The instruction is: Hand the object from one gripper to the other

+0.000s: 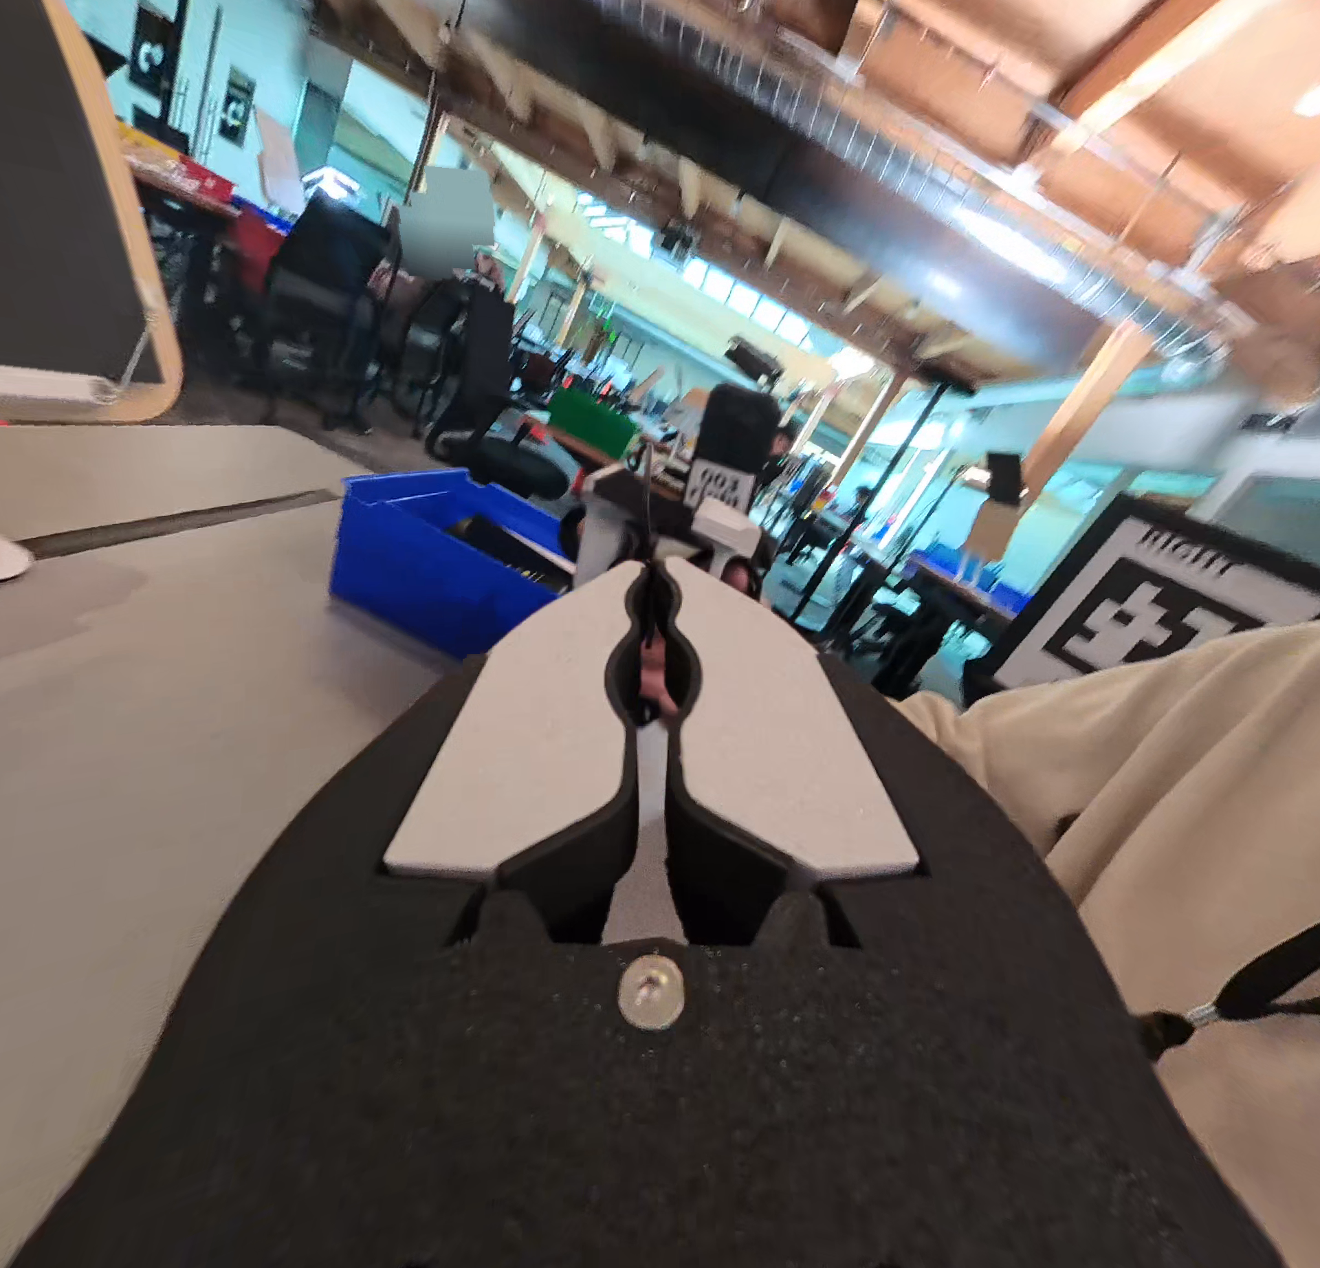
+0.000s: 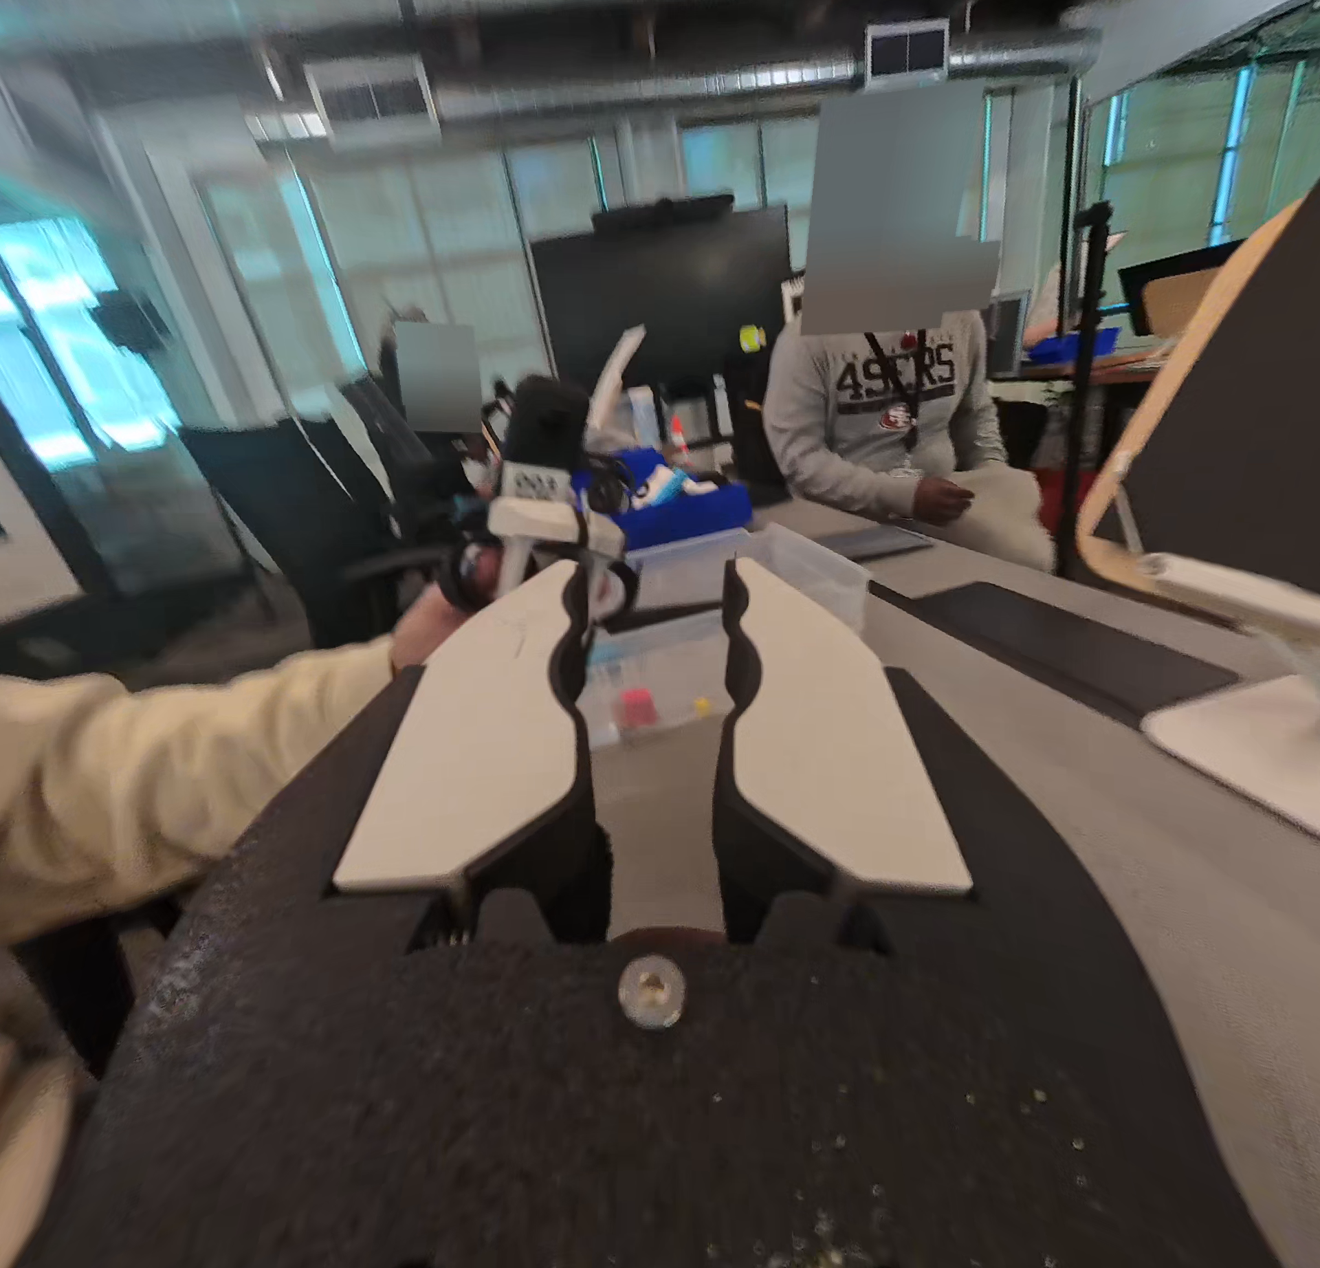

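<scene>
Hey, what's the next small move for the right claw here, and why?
Probably ease the right claw forward and left, toward the left claw. The left claw looks shut on a thin black cord, while the right one is open, empty and not yet around it.
</scene>
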The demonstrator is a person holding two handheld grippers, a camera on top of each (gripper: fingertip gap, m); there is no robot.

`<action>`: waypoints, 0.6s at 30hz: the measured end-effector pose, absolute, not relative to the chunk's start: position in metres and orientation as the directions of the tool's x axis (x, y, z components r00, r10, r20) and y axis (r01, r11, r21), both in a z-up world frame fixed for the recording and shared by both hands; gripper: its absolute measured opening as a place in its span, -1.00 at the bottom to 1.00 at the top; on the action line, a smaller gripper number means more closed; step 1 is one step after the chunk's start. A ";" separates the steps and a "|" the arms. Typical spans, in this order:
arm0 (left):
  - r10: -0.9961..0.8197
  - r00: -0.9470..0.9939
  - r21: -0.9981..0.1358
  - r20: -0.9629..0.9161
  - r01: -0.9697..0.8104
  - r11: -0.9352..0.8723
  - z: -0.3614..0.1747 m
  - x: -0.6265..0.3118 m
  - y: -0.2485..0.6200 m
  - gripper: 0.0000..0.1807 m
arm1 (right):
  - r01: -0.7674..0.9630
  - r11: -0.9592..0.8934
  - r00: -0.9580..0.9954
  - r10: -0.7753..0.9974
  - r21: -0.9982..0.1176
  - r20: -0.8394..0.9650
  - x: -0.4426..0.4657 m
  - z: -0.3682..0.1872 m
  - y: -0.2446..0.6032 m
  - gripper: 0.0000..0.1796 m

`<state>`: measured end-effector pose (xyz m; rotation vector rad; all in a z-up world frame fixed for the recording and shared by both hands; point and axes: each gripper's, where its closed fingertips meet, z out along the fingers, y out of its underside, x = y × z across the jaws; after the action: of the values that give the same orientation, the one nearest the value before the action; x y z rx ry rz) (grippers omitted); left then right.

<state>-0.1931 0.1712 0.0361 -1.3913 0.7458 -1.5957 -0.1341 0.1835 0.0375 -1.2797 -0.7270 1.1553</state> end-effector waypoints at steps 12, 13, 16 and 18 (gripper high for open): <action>-0.842 -0.143 -0.815 0.520 0.210 -0.540 0.020 -0.153 0.148 -1.00 | -0.505 -0.360 0.037 0.899 -0.785 -0.436 -0.159 0.037 0.168 -0.72; -0.841 -0.138 -0.816 0.522 0.206 -0.540 0.019 -0.153 0.149 -1.00 | -0.506 -0.364 0.030 0.898 -0.782 -0.438 -0.158 0.037 0.168 -0.78; -0.841 -0.131 -0.821 0.524 0.183 -0.540 0.014 -0.151 0.148 -1.00 | -0.517 -0.365 0.020 0.899 -0.775 -0.437 -0.156 0.039 0.167 -0.98; -0.842 -0.129 -0.824 0.524 0.173 -0.540 0.011 -0.149 0.147 -1.00 | -0.500 -0.363 0.029 0.901 -0.786 -0.434 -0.158 0.037 0.167 -0.99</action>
<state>-0.1490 0.1475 0.0113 -1.4024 0.7848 -1.7611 -0.1575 0.1672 0.0367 -1.1668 -0.4908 1.5923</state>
